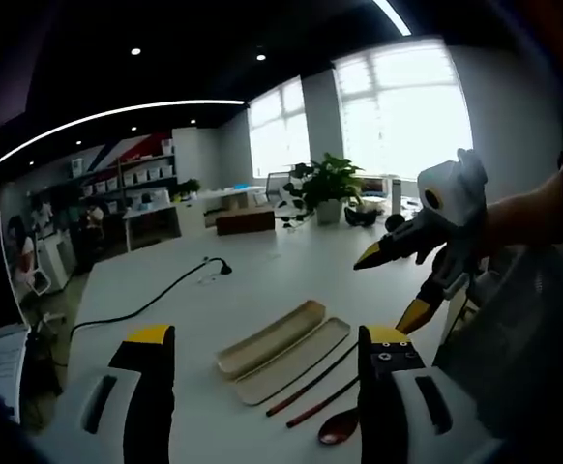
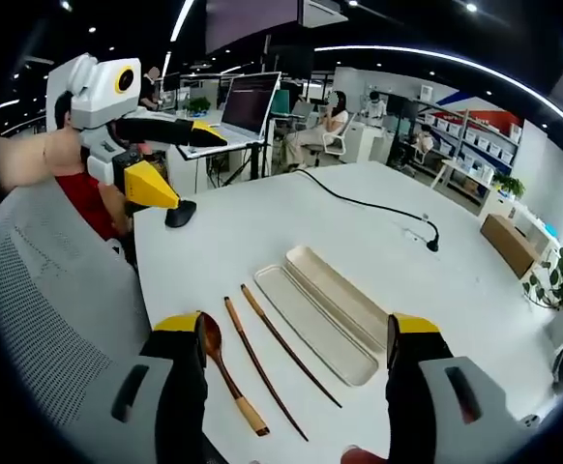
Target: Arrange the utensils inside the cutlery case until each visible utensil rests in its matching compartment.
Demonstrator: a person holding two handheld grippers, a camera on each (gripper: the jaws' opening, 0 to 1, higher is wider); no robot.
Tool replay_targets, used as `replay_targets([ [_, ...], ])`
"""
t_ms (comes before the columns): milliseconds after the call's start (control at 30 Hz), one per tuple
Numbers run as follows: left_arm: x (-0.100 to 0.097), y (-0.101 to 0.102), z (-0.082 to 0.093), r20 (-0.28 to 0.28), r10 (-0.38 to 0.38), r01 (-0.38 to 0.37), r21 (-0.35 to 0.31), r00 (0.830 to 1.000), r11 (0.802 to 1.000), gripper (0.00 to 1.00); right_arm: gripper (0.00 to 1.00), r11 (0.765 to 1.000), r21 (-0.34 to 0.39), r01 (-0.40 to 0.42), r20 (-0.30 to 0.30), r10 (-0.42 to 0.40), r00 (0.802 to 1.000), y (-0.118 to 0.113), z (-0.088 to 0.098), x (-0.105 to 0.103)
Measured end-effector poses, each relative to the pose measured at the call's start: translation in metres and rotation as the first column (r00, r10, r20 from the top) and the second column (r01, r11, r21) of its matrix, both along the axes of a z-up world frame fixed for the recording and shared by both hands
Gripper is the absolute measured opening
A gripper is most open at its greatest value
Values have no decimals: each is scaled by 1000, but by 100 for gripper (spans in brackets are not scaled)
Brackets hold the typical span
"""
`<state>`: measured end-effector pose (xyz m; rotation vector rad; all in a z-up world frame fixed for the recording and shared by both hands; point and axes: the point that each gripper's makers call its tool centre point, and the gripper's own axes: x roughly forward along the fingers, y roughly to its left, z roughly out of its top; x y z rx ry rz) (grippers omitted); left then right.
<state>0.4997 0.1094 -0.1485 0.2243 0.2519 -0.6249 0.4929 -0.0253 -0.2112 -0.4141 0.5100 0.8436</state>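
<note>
— Where's the cutlery case sitting?

— On the white surface (image 2: 262, 227), opened into two halves lying side by side and touching: the deeper tray (image 2: 344, 290) and the shallower lid (image 2: 312, 326). In the left gripper view they are the tray (image 1: 270, 337) and lid (image 1: 294, 360) between the tongs.

— And the utensils?

— All outside the case. Two dark chopsticks (image 2: 280, 338) lie beside the lid, roughly parallel to it, and a wooden spoon (image 2: 222, 362) lies just past them, its bowl next to one jaw of the right tongs (image 2: 298, 343). From the other side you see the chopsticks (image 1: 311, 384) and the spoon's bowl (image 1: 339, 426) by the left tongs (image 1: 269, 345).

— Are the tongs holding anything?

— No, both are released, jaws wide apart and nothing between them. They hang above the surface. The left tongs (image 2: 185, 166) also show in the right gripper view, raised off to the side, jaws spread; the right tongs (image 1: 390, 288) show the same way in the left gripper view.

— Anything else on the surface?

— A black cable (image 2: 369, 205) runs across it, and a potted plant (image 1: 328, 184) stands at the far end
</note>
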Motion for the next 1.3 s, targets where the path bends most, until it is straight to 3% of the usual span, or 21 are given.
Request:
replay_targets([
  [167, -1, 1, -5, -27, 3, -3, 8, 1000, 1000, 81, 76, 1000, 0, -6, -2, 6, 1000, 1, 0, -1],
  [500, -3, 5, -15, -24, 7, -4, 113, 1000, 994, 81, 75, 1000, -8, -6, 1, 6, 1000, 0, 0, -2],
  [667, -3, 6, -17, -36, 8, -4, 111, 999, 994, 81, 80, 1000, -20, 17, 13, -16, 1000, -3, 1, 1],
  [867, -5, 6, -28, -50, -6, 16, 195, 999, 981, 81, 77, 998, -44, 40, -8, -40, 999, -11, -6, 3],
  [1067, -6, 8, -33, -84, 1, 15, 186, 996, 983, 81, 75, 999, -26, 41, -7, -41, 999, -9, -3, 3],
  [1300, -10, 7, -41, -139, -3, 29, 184, 990, 983, 77, 71, 998, -53, 21, -33, -23, 999, -8, -12, 0],
])
